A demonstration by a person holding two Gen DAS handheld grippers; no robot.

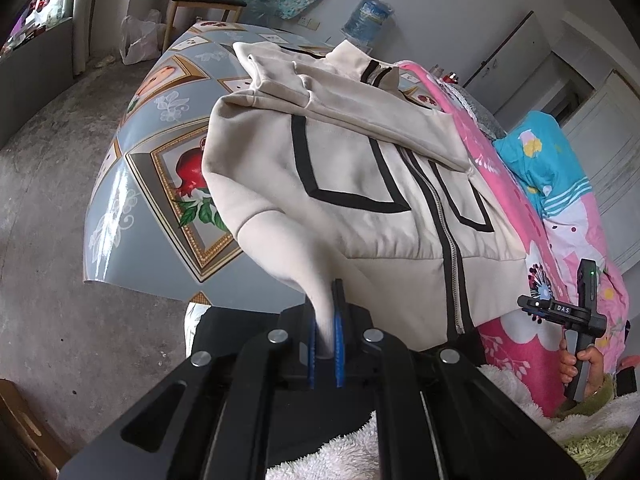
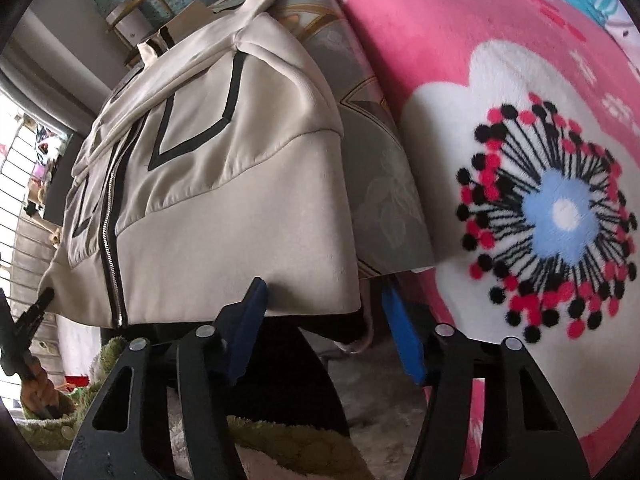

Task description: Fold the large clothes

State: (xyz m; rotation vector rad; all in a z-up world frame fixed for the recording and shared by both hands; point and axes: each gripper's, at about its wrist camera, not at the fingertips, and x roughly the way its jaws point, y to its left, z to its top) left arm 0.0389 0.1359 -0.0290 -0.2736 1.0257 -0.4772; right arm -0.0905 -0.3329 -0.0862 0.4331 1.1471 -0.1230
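A cream zip-up jacket (image 1: 360, 168) with black trim lies front up on the table's patterned cloth (image 1: 160, 160), its hem hanging over the near edge. My left gripper (image 1: 326, 300) is shut on a fold of the hem's left corner, which rises between the blue pads. In the right wrist view the jacket (image 2: 224, 184) has its right hem corner between the spread blue pads of my right gripper (image 2: 323, 286), and neither pad presses on it. A hand holds that right gripper (image 1: 560, 310) at the far right of the left wrist view.
A pink flowered blanket (image 2: 520, 200) lies right beside the jacket, with blue bedding (image 1: 548, 160) behind it. A wooden chair (image 1: 208, 0), a water bottle (image 1: 368, 16) and a plastic bag (image 1: 140, 40) stand beyond the table. Concrete floor (image 1: 48, 240) lies to the left.
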